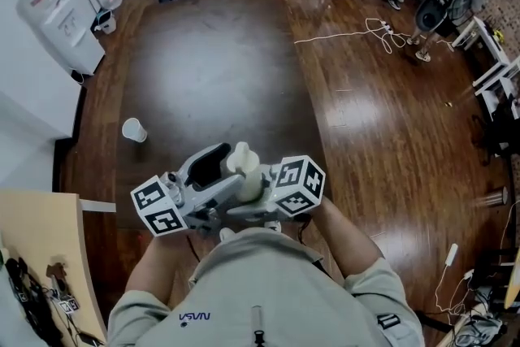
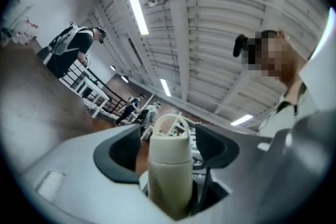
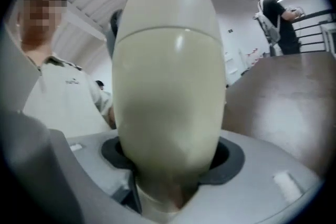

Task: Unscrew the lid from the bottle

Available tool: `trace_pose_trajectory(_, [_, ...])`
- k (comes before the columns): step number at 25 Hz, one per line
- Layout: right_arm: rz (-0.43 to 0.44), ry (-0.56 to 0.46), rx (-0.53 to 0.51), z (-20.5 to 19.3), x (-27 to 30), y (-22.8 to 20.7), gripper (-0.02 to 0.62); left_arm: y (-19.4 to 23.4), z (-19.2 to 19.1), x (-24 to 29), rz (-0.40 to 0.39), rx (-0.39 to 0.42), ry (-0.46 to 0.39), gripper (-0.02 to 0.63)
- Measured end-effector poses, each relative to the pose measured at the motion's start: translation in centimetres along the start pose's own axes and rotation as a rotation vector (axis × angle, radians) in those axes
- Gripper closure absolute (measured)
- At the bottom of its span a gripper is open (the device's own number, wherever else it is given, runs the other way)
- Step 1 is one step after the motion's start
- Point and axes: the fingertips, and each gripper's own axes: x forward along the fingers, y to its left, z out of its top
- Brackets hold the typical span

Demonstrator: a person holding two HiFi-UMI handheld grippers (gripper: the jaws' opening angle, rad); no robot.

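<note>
Cream bottle, lid with 1 loop on top. Right gripper squeezes it — left gripper has jaws apart.

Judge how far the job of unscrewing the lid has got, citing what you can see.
Done: the right gripper has its jaws clamped on the bottle, holding it up in front of the person. In hand: the left gripper has its jaws apart on either side of the lid end, not pressing on it. Left: the lid sits flush on the bottle, so gripping it and twisting it off are not yet done.
</note>
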Motion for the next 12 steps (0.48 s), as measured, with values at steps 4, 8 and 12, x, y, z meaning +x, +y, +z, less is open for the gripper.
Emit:
trace_pose_trajectory(4, [0.255,-0.014,-0.024,0.9,-0.9,4.3,0.296,-1.8,0.9,-0.7,-0.183,0.015,0.032,0.284])
trace_pose_trajectory(8, [0.444,-0.012,-0.017,0.9,-1.5,7.3,0.296,-3.0,1.0,-0.8,-0.330,-0.011,0.064,0.284])
trace_pose_trajectory(12, [0.557,-0.003,-0.009,0.8,-1.6,9.0,0.295,-3.6,0.2,-0.8,-0.392,-0.033,0.112,0.276])
